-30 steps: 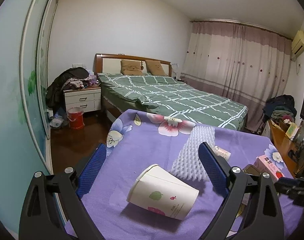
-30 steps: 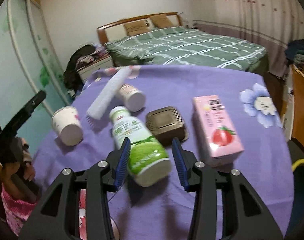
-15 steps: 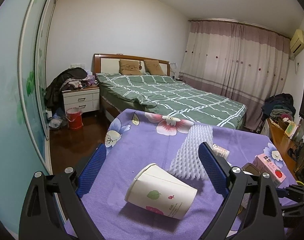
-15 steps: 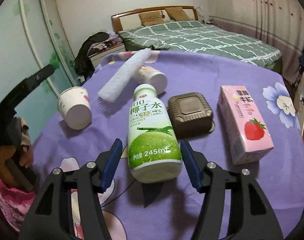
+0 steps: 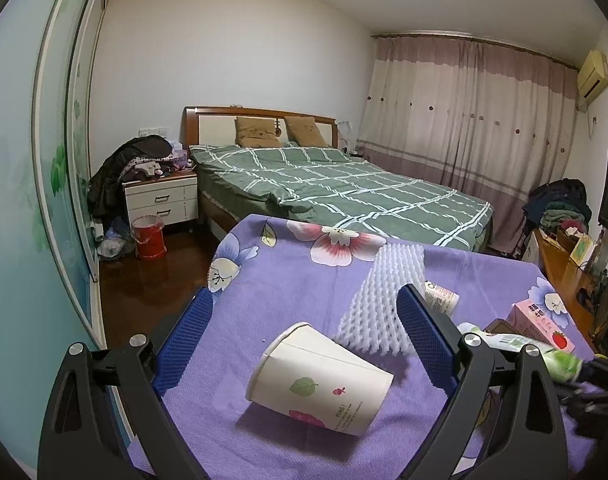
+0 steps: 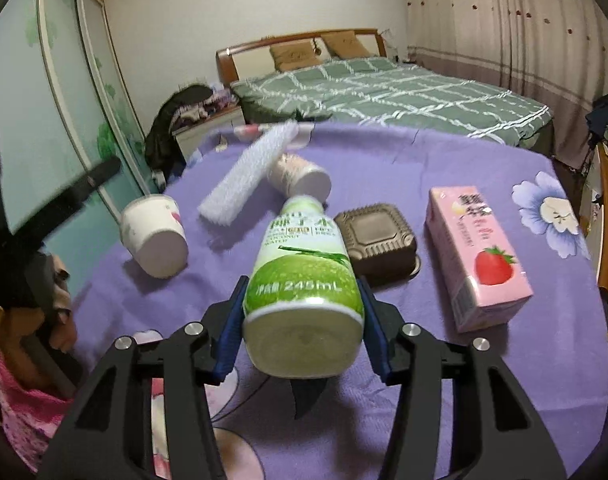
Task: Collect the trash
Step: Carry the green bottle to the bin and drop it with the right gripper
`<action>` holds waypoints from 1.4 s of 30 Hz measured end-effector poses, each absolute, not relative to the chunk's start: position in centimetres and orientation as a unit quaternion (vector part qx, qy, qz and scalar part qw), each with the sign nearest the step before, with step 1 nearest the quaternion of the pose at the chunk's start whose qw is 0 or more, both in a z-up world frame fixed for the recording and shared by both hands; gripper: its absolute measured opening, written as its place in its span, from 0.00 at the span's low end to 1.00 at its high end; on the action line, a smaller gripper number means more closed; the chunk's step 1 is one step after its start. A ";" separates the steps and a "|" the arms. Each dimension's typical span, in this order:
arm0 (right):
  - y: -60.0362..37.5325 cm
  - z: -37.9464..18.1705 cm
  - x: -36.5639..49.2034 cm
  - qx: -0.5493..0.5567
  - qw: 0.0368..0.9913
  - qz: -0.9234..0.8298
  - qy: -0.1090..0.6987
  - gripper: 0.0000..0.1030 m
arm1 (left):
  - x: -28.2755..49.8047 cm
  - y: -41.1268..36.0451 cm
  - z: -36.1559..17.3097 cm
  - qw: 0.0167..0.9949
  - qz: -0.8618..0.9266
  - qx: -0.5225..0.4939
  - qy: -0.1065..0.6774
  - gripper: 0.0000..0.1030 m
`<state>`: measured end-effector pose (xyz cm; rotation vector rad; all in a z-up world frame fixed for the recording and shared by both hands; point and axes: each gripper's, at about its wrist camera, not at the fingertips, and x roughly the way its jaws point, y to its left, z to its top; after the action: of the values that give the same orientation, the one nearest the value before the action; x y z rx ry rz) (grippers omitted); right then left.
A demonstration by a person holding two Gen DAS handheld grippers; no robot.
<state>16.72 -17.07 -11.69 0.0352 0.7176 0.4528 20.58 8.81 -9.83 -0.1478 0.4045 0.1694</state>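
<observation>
Right gripper [image 6: 303, 322] clamped on green coconut-water bottle [image 6: 304, 280] above purple counter [image 6: 423, 400], left gripper [image 5: 304, 328] spread wide around tipped paper cup [image 5: 319, 380]

Right tongs [image 6: 302, 322] apparently clamped tight, left tongs [image 5: 304, 340] spread wide, level.

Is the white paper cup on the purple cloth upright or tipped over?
Tipped over. The paper cup lies on its side on the purple cloth, rim toward the bed, between the left gripper and its spread fingers, untouched.
</observation>
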 end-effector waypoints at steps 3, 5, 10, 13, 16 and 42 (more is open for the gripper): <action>-18.1 -10.4 15.9 0.039 0.917 0.224 0.329 0.48 | 20.6 8.7 -9.9 0.973 0.085 -0.069 0.201 0.89; -18.8 -9.4 15.2 0.049 0.920 0.224 0.316 0.48 | 20.7 8.6 -10.0 0.973 0.084 -0.069 0.202 0.89; -20.5 -7.7 14.0 0.066 0.928 0.219 0.294 0.48 | 20.6 8.6 -10.0 0.973 0.084 -0.069 0.202 0.89; -21.7 -7.1 13.1 0.073 0.932 0.213 0.285 0.48 | 20.7 8.5 -10.0 0.974 0.083 -0.067 0.202 0.89; -23.0 -6.8 12.4 0.083 0.934 0.203 0.282 0.48 | 20.7 8.5 -10.1 0.974 0.082 -0.066 0.203 0.89; -46.4 -6.0 6.1 0.138 0.955 -0.136 0.223 0.48 | 21.4 7.8 -10.6 0.971 0.068 -0.053 0.224 0.89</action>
<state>6.09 -46.36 -6.03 0.2793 0.4530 -0.2768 21.39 7.81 -10.65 -0.1072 0.4515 0.1368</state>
